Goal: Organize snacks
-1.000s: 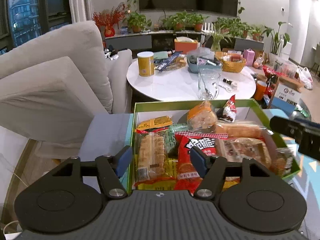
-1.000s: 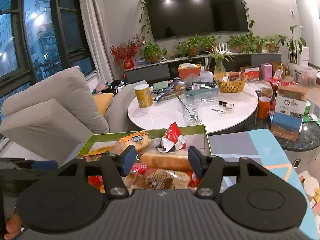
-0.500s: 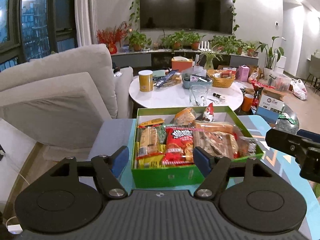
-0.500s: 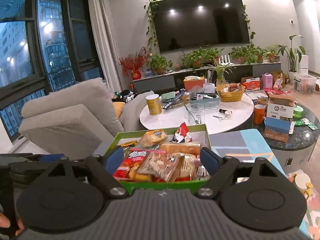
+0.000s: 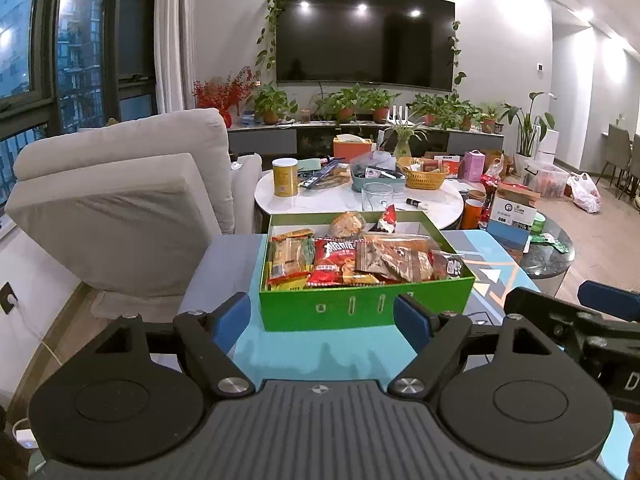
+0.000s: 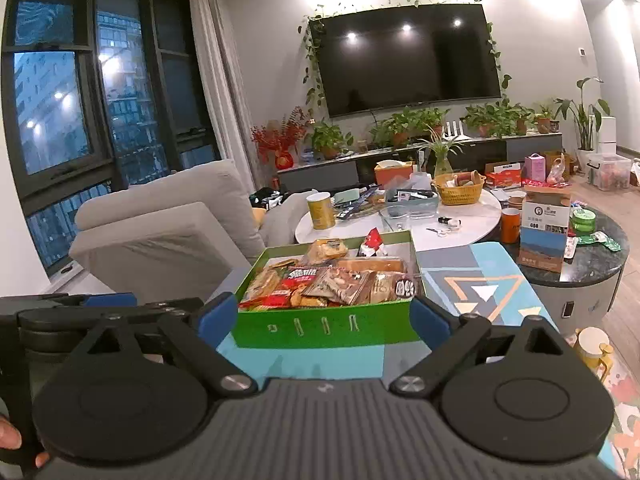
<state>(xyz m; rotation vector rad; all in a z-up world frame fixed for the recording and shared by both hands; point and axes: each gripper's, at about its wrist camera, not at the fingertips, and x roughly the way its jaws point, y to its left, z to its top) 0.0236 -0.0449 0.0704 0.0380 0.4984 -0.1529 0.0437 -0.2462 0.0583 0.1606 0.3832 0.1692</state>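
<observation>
Left wrist view: left gripper held wide apart, nothing between its blue fingers; it hangs above the near edge of the desk, short of the green box; box sits on the blue patterned desk top, front wall facing the camera; box packed with snacks: red chip bag near the middle, yellow cracker pack on its left, brown wrapped pack on its right, small red-and-white packet standing at the back wall; right gripper enters at the right edge, beside the box and apart from it; grey sofa to the left; round white table behind the box, with a yellow can and a woven basket on it.

Right wrist view: right gripper spread wide, empty, its blue fingers framing the front wall of the green box without touching it; red chip bag and brown wrapped pack lie on top of the pile; left gripper shows at the left edge, level with the box front; cardboard carton stands on the dark round table to the right; television on the far wall.
</observation>
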